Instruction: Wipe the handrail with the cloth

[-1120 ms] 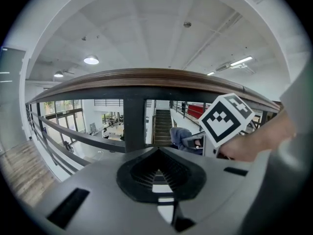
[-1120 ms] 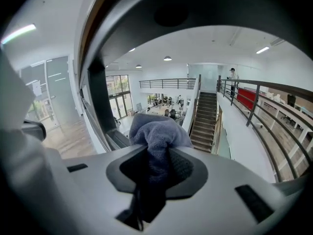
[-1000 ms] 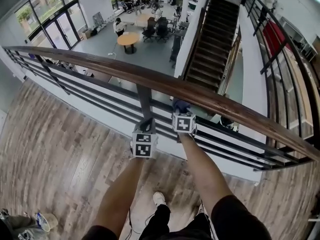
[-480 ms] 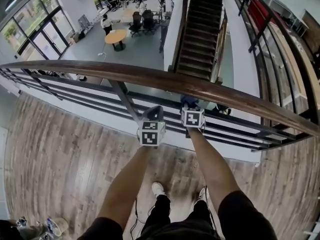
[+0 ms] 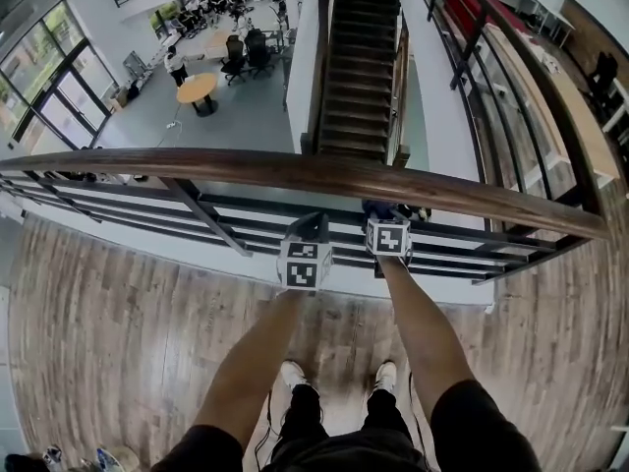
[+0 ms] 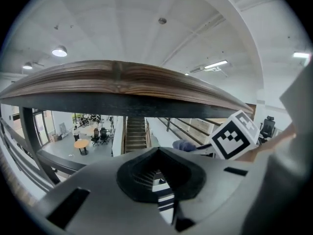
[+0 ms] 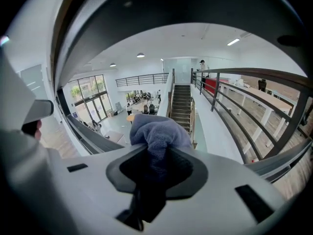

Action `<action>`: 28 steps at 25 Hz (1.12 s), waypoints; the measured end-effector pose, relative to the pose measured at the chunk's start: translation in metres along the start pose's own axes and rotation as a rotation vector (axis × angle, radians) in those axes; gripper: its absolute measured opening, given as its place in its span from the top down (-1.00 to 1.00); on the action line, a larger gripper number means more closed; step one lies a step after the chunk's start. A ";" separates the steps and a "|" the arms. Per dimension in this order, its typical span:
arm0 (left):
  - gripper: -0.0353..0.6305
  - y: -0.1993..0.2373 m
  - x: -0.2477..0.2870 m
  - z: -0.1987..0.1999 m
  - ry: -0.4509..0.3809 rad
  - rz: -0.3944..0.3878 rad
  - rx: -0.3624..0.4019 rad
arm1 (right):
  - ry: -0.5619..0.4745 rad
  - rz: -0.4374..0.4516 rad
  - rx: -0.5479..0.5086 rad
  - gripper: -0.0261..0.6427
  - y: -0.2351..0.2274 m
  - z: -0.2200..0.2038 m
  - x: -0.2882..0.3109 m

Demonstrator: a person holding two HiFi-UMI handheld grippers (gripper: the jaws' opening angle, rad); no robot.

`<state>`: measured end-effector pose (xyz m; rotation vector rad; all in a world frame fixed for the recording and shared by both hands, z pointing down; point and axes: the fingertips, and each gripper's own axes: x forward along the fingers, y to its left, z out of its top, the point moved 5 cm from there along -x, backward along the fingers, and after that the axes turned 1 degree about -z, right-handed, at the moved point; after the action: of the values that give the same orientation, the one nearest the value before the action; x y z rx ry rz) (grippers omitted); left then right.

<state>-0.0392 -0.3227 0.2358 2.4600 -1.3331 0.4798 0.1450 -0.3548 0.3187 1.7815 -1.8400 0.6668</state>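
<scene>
The brown wooden handrail [image 5: 295, 173] runs across the head view on black bars. Both grippers sit just under its near side. My right gripper [image 5: 378, 214] is shut on a bunched blue cloth [image 5: 374, 207], which pokes up between its jaws [image 7: 159, 133] below the rail's dark underside [image 7: 146, 13]. My left gripper [image 5: 313, 228] is beside it on the left, shut with nothing in it [image 6: 159, 173]. In the left gripper view the handrail [image 6: 122, 80] arches overhead, and the right gripper's marker cube [image 6: 234, 135] and the cloth [image 6: 184, 145] show to the right.
Black horizontal bars and a slanted post [image 5: 201, 216] close off the balcony below the rail. Beyond lies an open atrium with a staircase [image 5: 356, 62] and tables far below. I stand on a wooden plank floor [image 5: 108, 332]. Small items lie at the floor's lower left [image 5: 103, 457].
Both grippers have moved right along the rail; the black post once behind the left gripper now stands to its left. The cloth stays held in the right gripper.
</scene>
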 end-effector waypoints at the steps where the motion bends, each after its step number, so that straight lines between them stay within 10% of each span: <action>1: 0.90 -0.013 0.002 0.004 0.008 -0.009 0.004 | 0.003 -0.006 0.009 0.65 -0.014 -0.001 -0.005; 28: 0.90 -0.334 0.141 0.026 0.080 -0.244 0.101 | -0.007 -0.194 0.130 0.65 -0.373 -0.075 -0.097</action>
<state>0.3192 -0.2636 0.2378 2.6101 -0.9826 0.5900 0.5211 -0.2433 0.3169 2.0169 -1.6331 0.7199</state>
